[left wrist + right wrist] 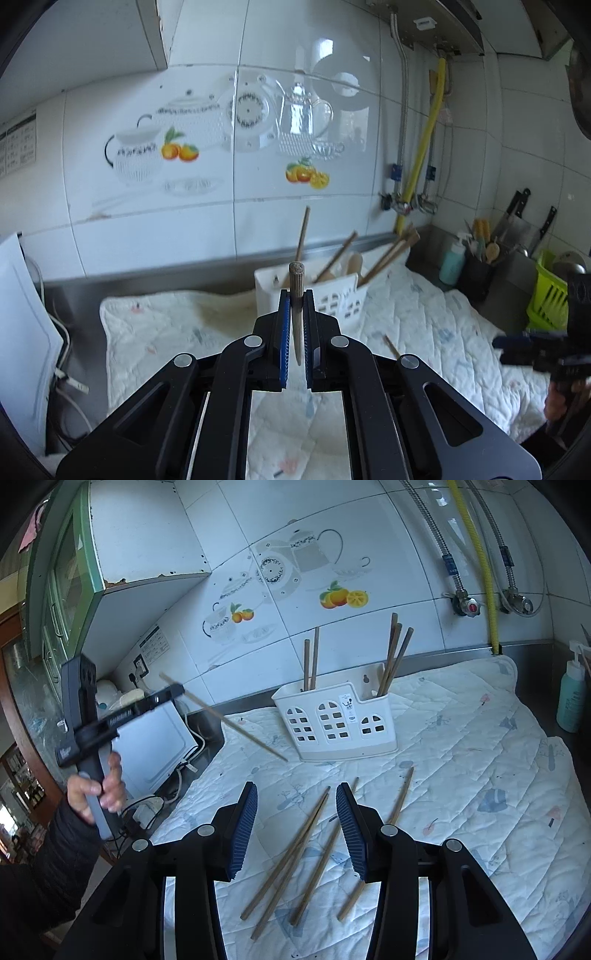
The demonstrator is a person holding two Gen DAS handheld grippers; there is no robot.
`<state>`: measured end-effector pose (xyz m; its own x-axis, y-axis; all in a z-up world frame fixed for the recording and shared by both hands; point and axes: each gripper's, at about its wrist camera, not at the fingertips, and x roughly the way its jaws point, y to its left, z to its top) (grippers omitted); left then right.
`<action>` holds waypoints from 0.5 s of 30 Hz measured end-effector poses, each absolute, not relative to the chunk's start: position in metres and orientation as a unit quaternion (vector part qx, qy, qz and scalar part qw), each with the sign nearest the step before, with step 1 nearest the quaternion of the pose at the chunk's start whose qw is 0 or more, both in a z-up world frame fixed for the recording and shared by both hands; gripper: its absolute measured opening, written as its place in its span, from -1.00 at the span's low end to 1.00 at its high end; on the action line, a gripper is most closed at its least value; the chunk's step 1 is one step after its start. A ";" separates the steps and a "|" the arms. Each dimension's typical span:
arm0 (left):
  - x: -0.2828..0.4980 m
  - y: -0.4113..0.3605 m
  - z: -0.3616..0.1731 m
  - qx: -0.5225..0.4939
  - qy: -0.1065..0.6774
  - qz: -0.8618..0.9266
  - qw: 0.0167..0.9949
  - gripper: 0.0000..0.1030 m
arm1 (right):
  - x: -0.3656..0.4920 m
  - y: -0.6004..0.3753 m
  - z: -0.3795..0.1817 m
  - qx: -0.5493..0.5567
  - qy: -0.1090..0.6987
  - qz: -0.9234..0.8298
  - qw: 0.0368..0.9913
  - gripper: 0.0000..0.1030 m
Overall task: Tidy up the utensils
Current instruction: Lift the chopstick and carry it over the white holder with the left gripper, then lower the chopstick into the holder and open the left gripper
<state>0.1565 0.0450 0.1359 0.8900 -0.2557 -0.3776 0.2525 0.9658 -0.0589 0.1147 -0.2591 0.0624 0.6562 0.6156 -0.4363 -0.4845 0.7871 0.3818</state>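
While left claw (295, 325) grips chopstick (296, 295), right claw (297, 830) open.

Both wrist views face the tiled wall from above the quilted mat (424, 314), sharing the white caddy (332, 720).

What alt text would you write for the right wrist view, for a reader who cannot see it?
The open right gripper hovers over four loose chopsticks on a quilted cloth. Behind them stands a white holder with chopsticks upright in it. At left, the left gripper holds one chopstick in the air.
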 end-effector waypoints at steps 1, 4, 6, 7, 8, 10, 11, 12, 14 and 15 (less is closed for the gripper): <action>0.161 0.044 0.143 -0.003 0.191 -0.133 0.973 -0.91 | 0.116 -0.261 0.062 0.118 0.281 0.304 0.902 -0.16; 0.169 0.043 0.170 -0.003 0.168 -0.138 0.976 -0.91 | 0.120 -0.266 0.061 0.121 0.283 0.299 0.903 -0.16; 0.172 0.041 0.187 0.003 0.150 -0.133 0.980 -0.91 | 0.123 -0.270 0.060 0.122 0.283 0.296 0.904 -0.16; 0.173 0.040 0.196 0.004 0.141 -0.133 0.981 -0.91 | 0.124 -0.271 0.060 0.123 0.284 0.295 0.904 -0.16; 0.176 0.040 0.204 0.003 0.133 -0.132 0.982 -0.91 | 0.126 -0.272 0.059 0.124 0.284 0.294 0.904 -0.16; 0.185 0.037 0.216 0.001 0.123 -0.129 0.984 -0.91 | 0.128 -0.273 0.058 0.126 0.285 0.294 0.904 -0.16; 0.190 0.036 0.219 0.001 0.120 -0.128 0.984 -0.91 | 0.128 -0.274 0.057 0.127 0.286 0.293 0.903 -0.16; 0.195 0.033 0.220 0.006 0.120 -0.124 0.985 -0.91 | 0.129 -0.274 0.056 0.129 0.286 0.294 0.903 -0.16; 0.207 0.028 0.218 0.011 0.127 -0.121 0.984 -0.91 | 0.130 -0.274 0.054 0.129 0.288 0.294 0.902 -0.16; 0.212 0.026 0.216 0.014 0.132 -0.121 0.984 -0.91 | 0.130 -0.274 0.053 0.129 0.290 0.294 0.902 -0.16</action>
